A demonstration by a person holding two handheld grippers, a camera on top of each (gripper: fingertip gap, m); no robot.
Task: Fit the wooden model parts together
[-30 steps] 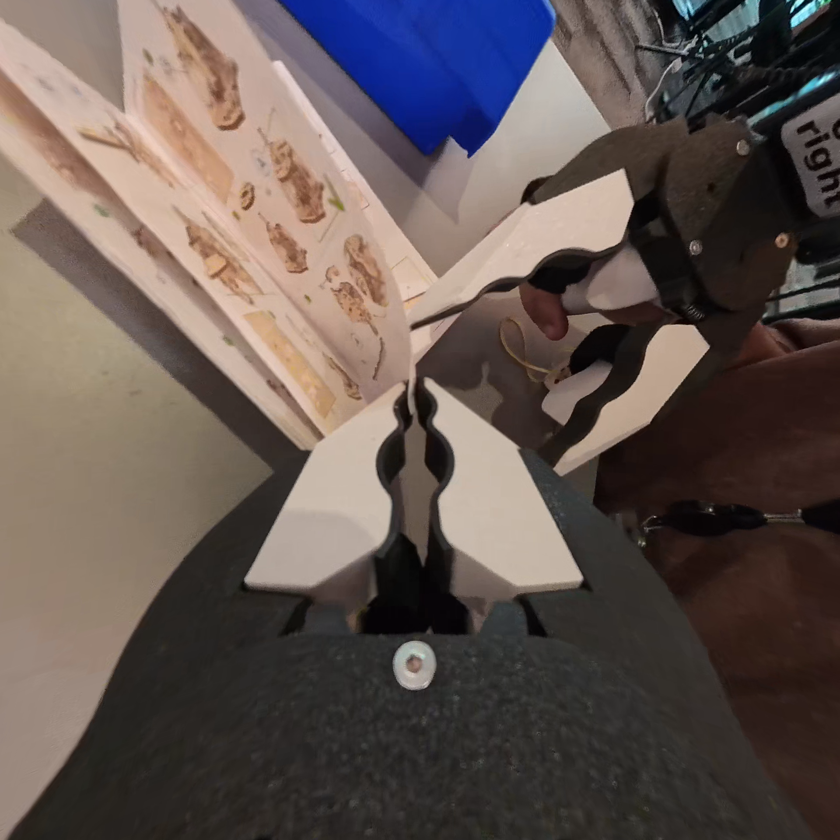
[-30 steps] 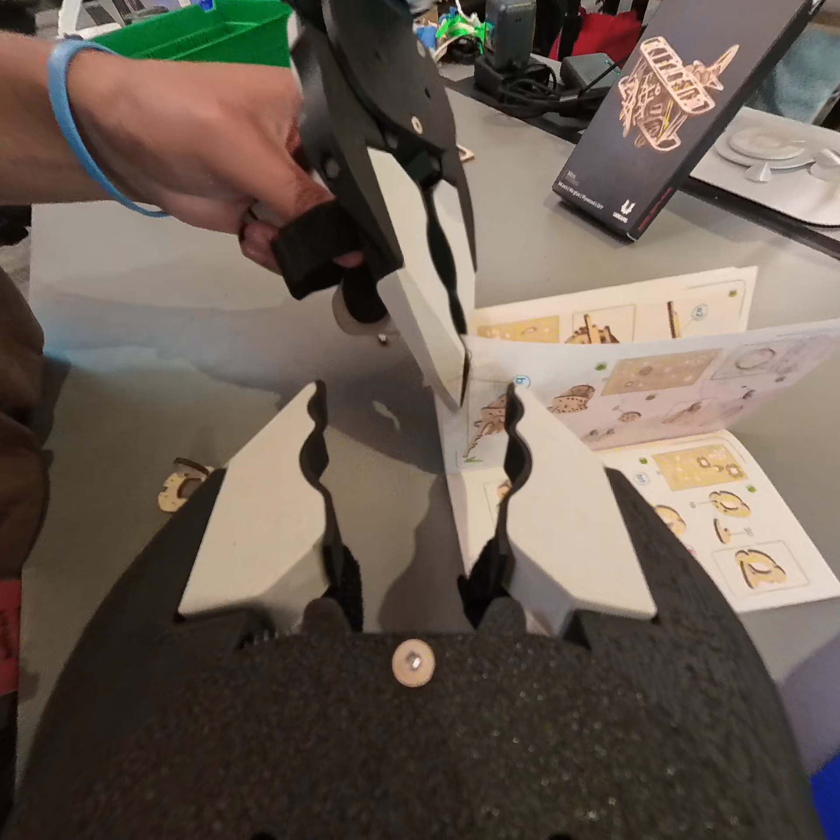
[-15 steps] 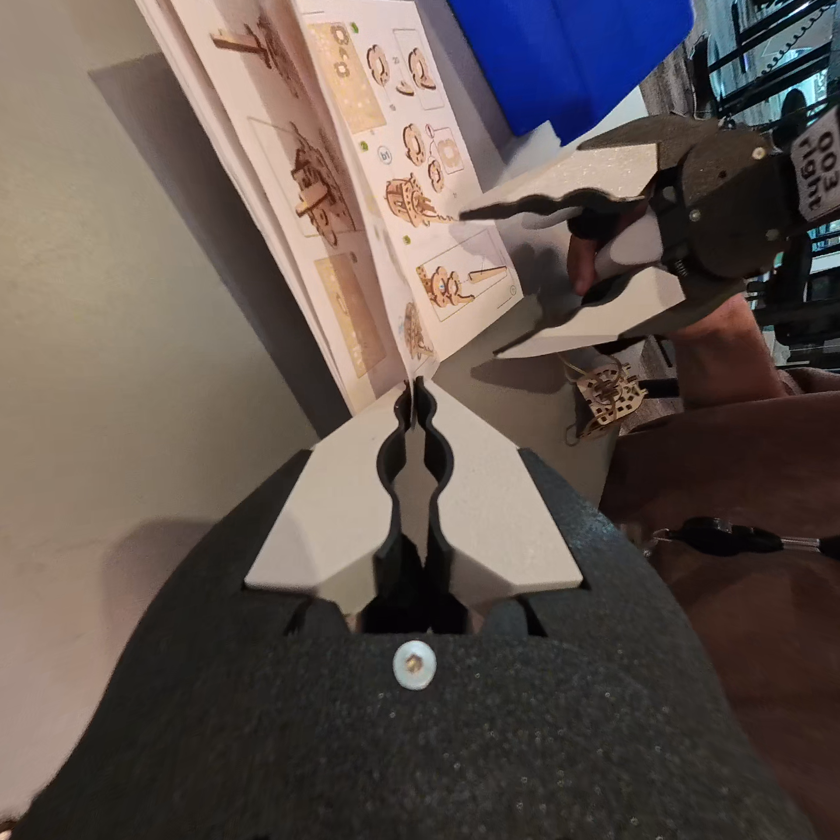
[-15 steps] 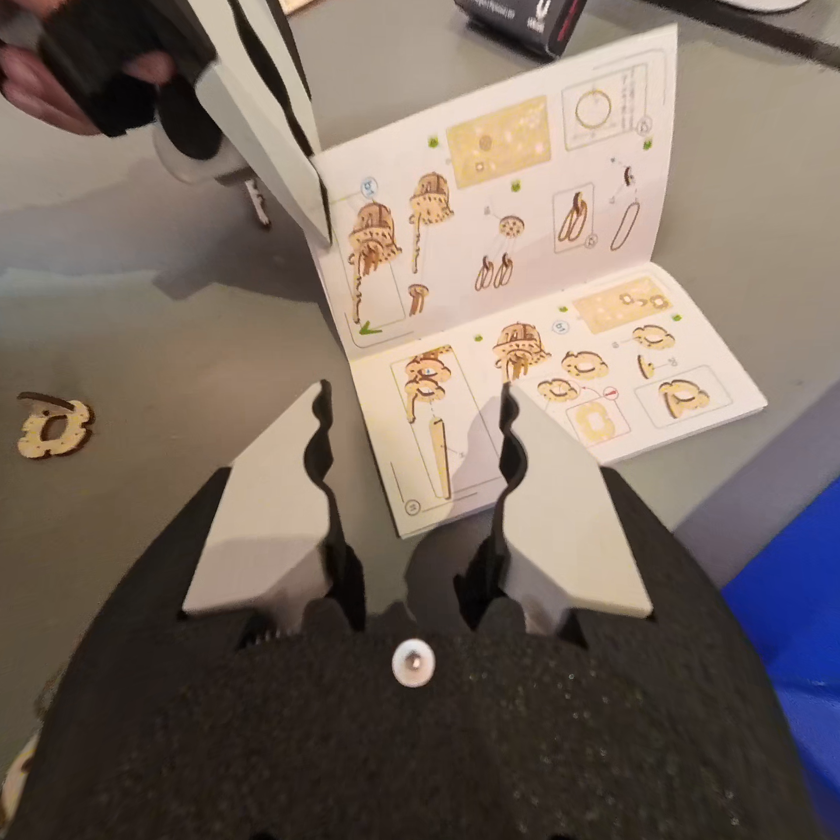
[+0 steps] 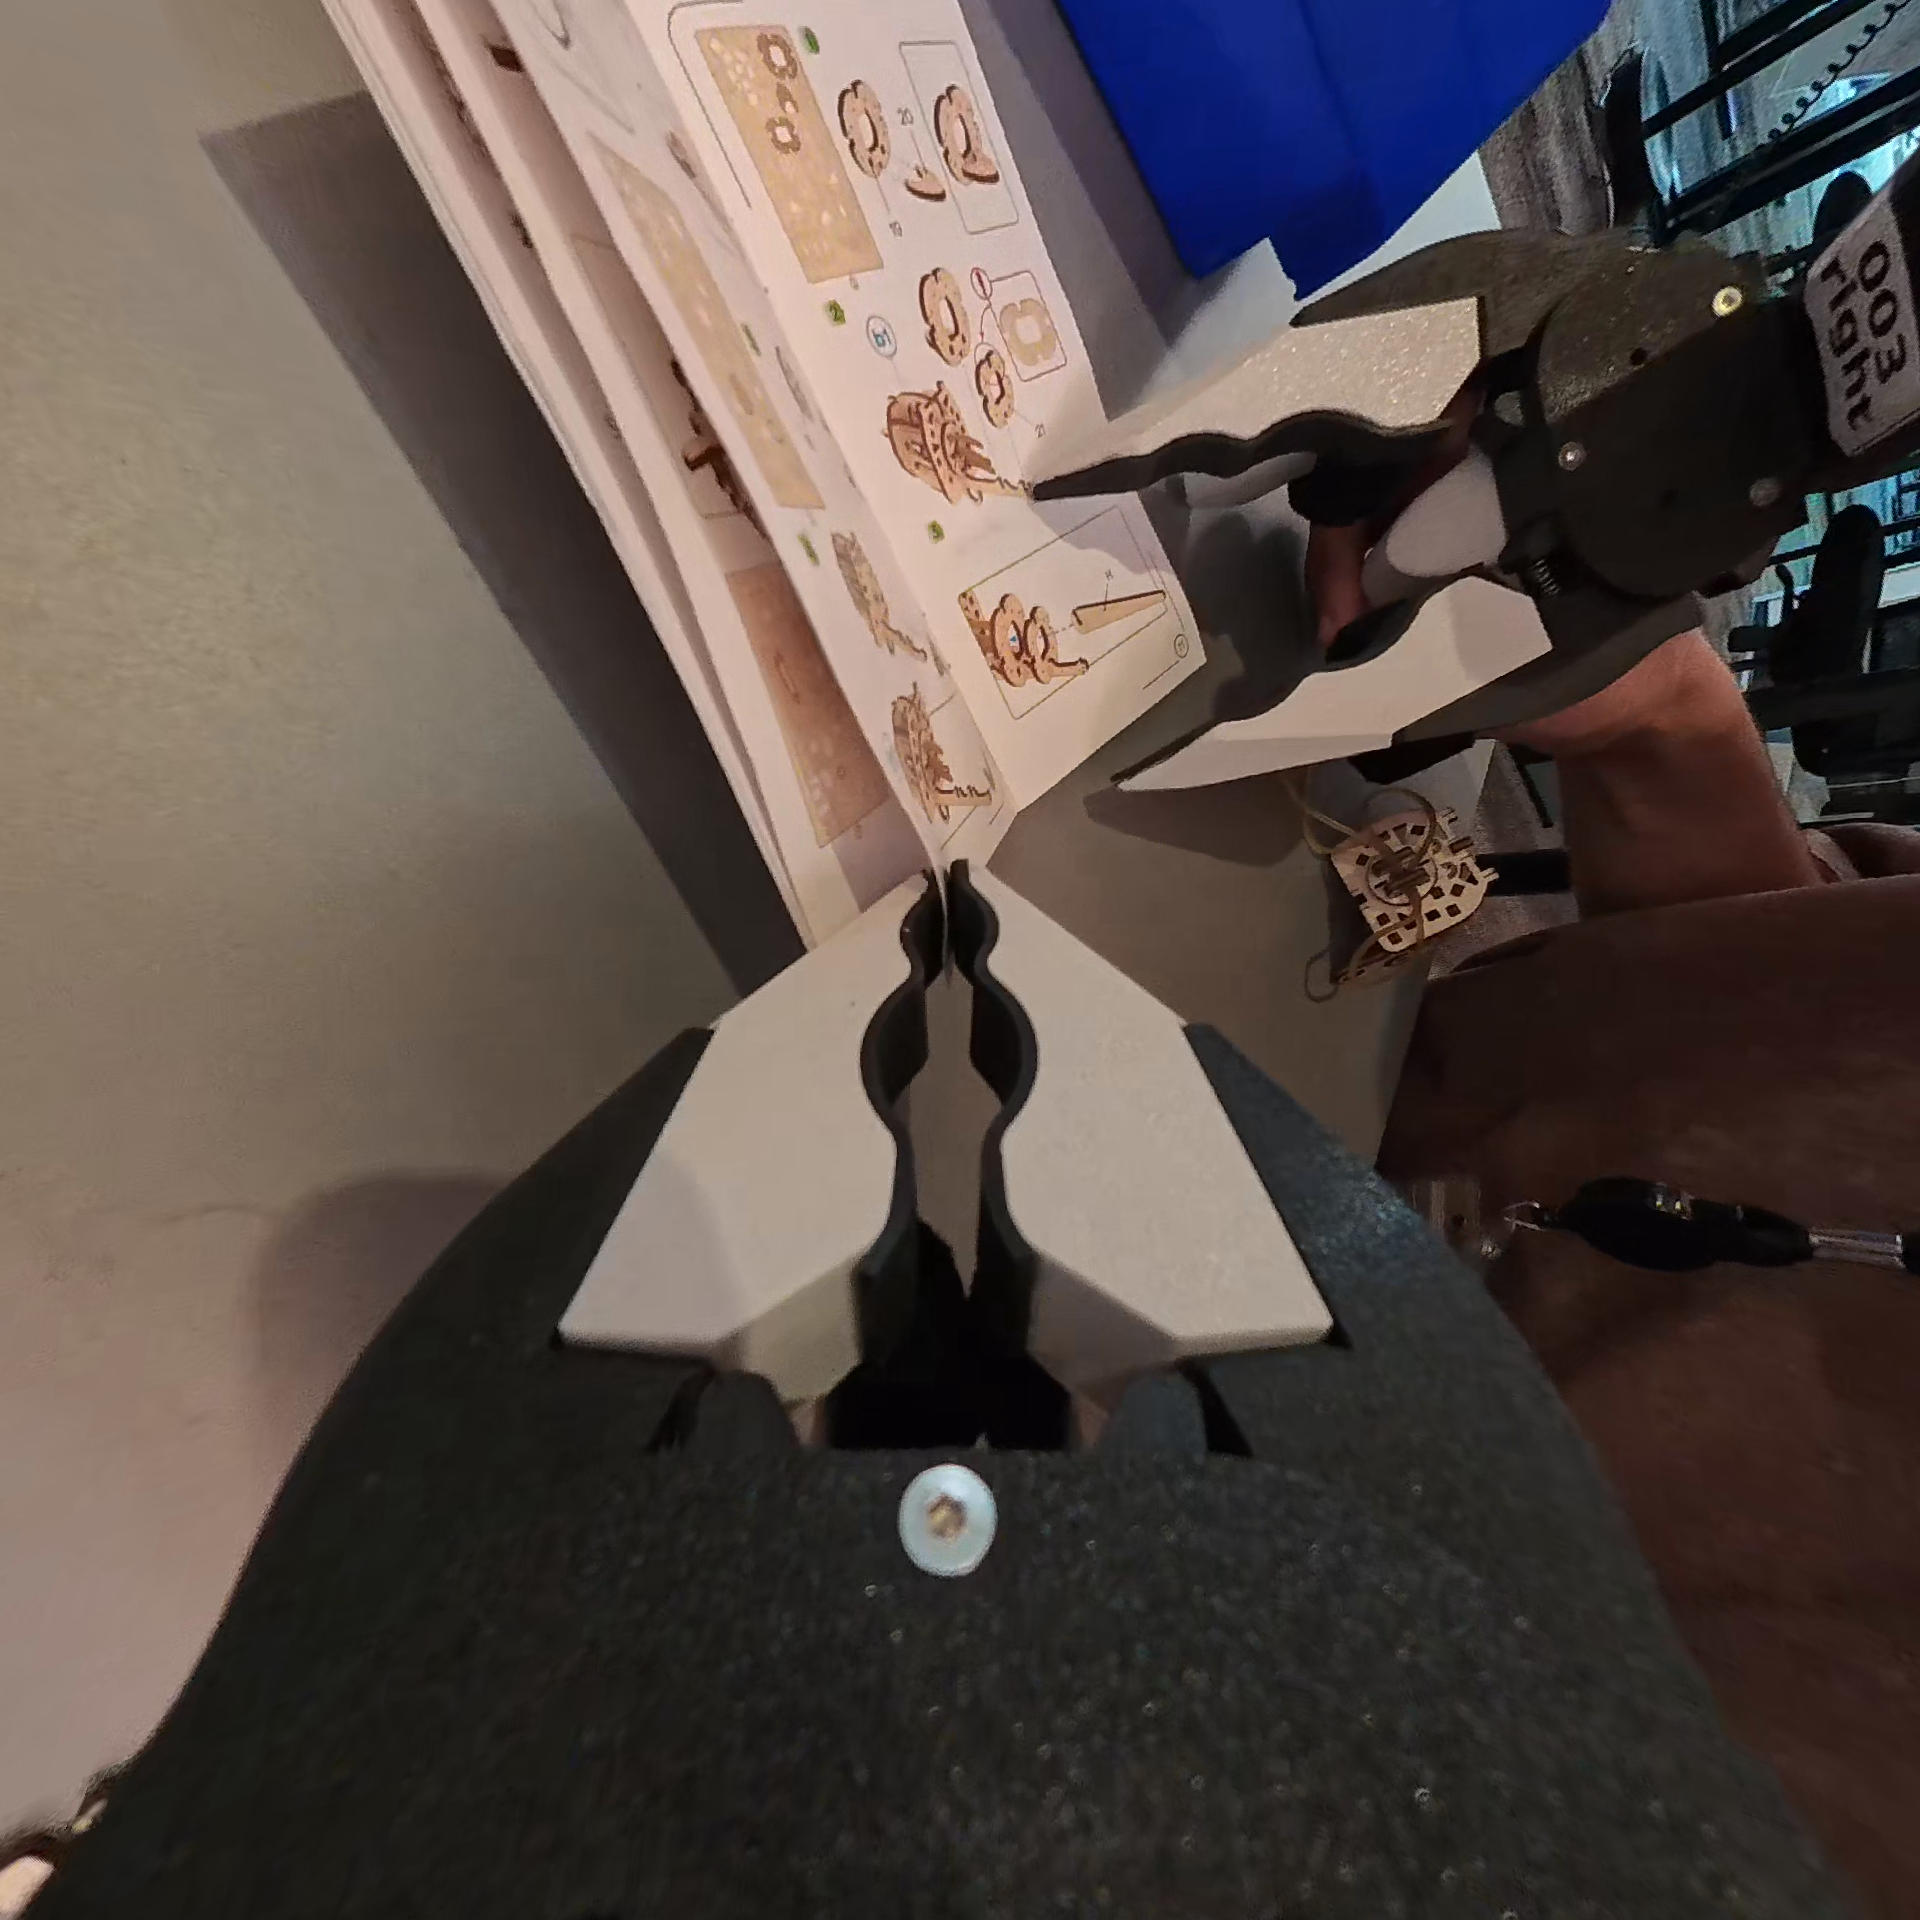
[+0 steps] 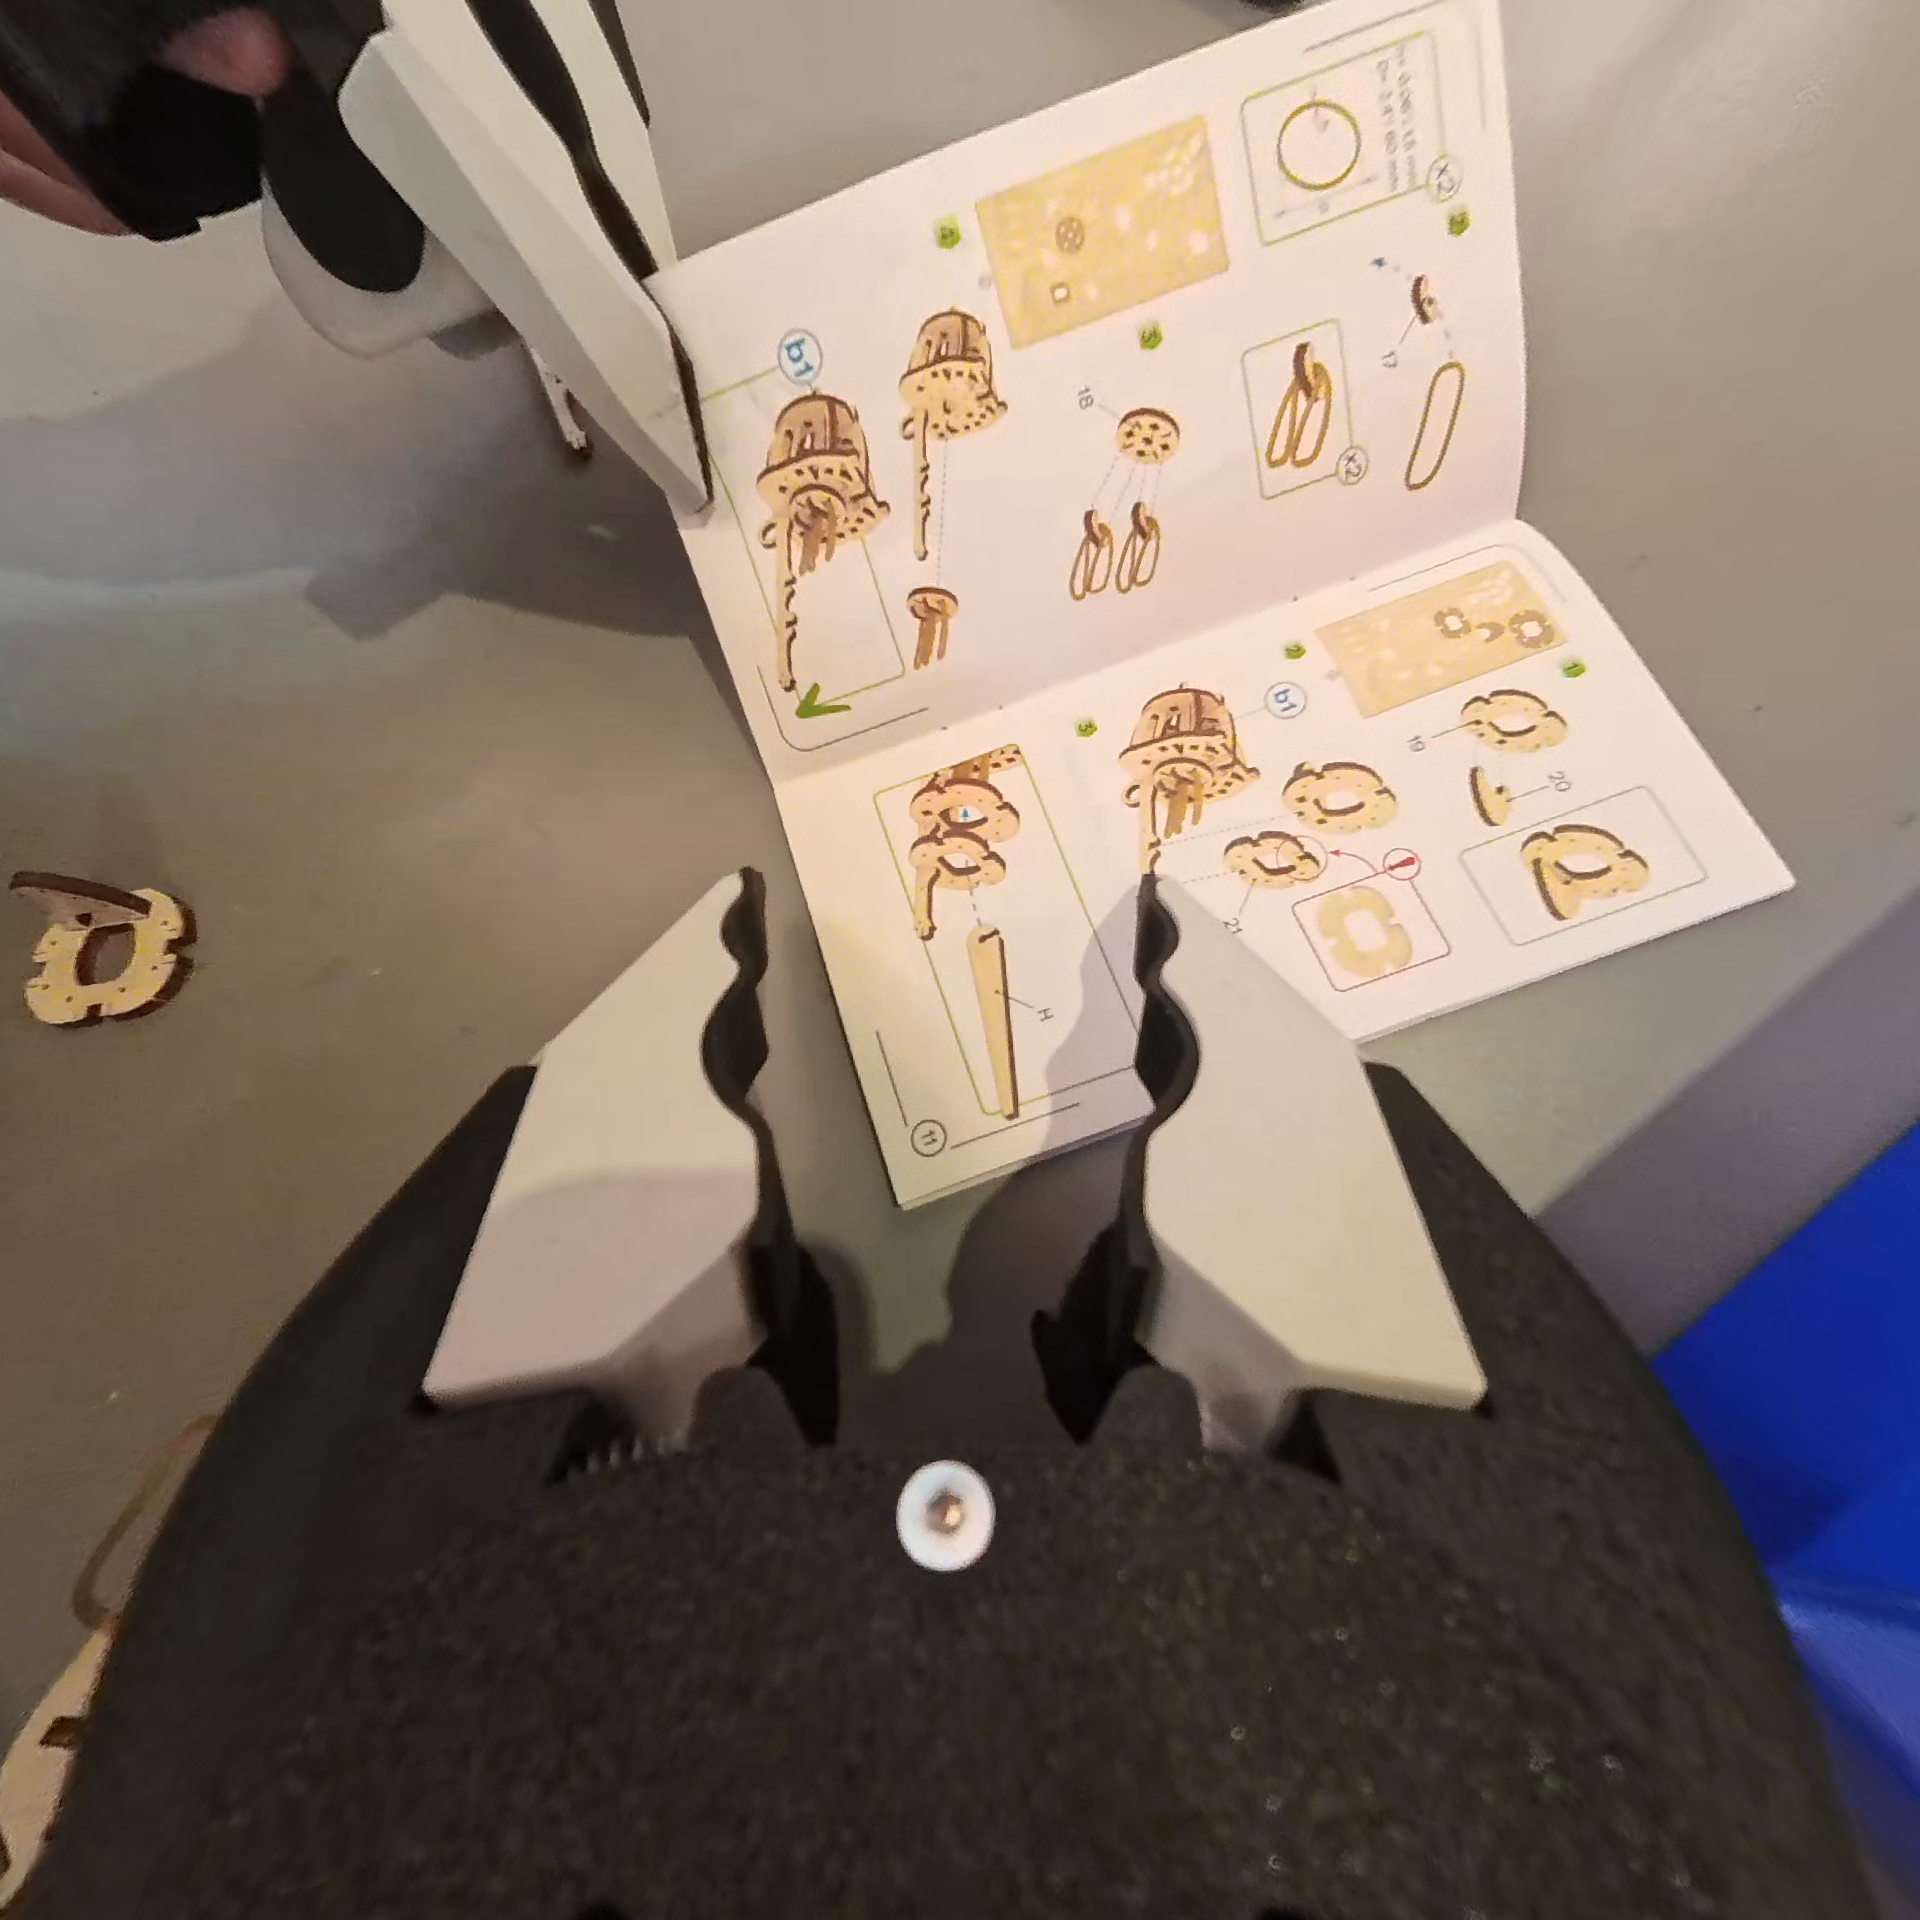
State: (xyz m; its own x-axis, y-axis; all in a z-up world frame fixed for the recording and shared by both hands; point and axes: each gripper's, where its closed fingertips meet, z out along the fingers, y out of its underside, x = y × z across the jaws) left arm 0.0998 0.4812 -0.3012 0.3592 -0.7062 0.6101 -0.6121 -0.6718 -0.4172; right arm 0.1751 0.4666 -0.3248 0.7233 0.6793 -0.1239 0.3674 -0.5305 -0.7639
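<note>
An open instruction booklet (image 6: 1195, 468) lies on the grey table, and it also shows in the left wrist view (image 5: 966, 343). My left gripper (image 5: 948, 899) is shut on the edge of one of its pages; in the right wrist view it (image 6: 691, 478) pinches the upper page's left corner. My right gripper (image 6: 945, 883) is open and empty, hovering over the booklet's lower page; it shows at the right of the left wrist view (image 5: 1081, 634). A flower-shaped wooden part (image 6: 104, 956) lies to the left. An assembled wooden piece with a rubber band (image 5: 1403, 894) sits near the table edge.
A blue bin (image 5: 1299, 104) stands beyond the booklet and shows at the right wrist view's lower right (image 6: 1818, 1507). A small wooden piece (image 6: 566, 410) lies under the left gripper. Another wooden piece (image 6: 42, 1745) sits at the lower left edge. The tips of one gripper are about 9 cm away from the tips of the other.
My left gripper has swung the held page over so the booklet lies open and flat. My right gripper has moved closer over the lower page, still open.
</note>
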